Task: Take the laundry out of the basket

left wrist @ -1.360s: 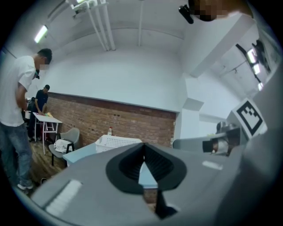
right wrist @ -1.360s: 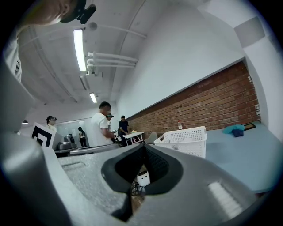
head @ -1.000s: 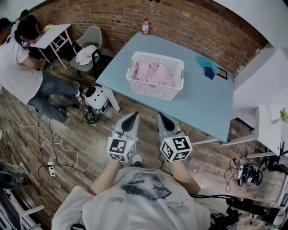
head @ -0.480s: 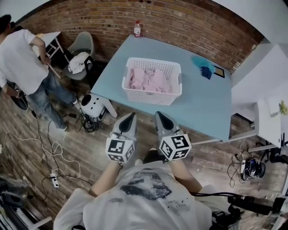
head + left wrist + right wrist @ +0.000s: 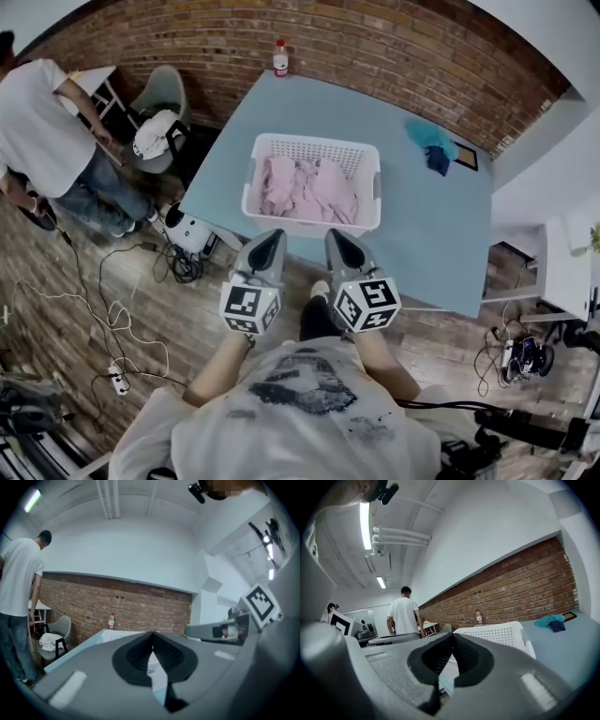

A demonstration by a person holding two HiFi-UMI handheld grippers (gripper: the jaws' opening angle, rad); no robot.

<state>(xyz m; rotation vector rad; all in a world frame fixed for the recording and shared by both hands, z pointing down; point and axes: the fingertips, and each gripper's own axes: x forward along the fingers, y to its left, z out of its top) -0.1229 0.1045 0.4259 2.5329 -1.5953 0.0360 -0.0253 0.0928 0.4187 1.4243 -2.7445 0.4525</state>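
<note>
A white perforated laundry basket [image 5: 277, 147] stands on the light blue table [image 5: 441, 234], near its front edge, filled with pink laundry [image 5: 305, 189]. My left gripper [image 5: 277, 234] and right gripper [image 5: 331, 234] are side by side just short of the basket's near wall, both shut and empty, pointing at it. In the left gripper view the jaws meet at the tips [image 5: 151, 633] with the basket [image 5: 157, 674] seen through the gap behind. The right gripper view shows the closed jaws [image 5: 452, 635] and the basket wall [image 5: 497, 634] close ahead.
A blue cloth [image 5: 431, 145] and a small dark frame [image 5: 466, 157] lie at the table's far right. A bottle [image 5: 280, 58] stands at the far edge by the brick wall. A person [image 5: 47, 141], a grey chair [image 5: 159, 122], a white device [image 5: 186, 230] and floor cables [image 5: 112, 309] are at left.
Both grippers have come forward to the table's front edge, so the basket now lies right before their tips. The person at left has stood up and shifted.
</note>
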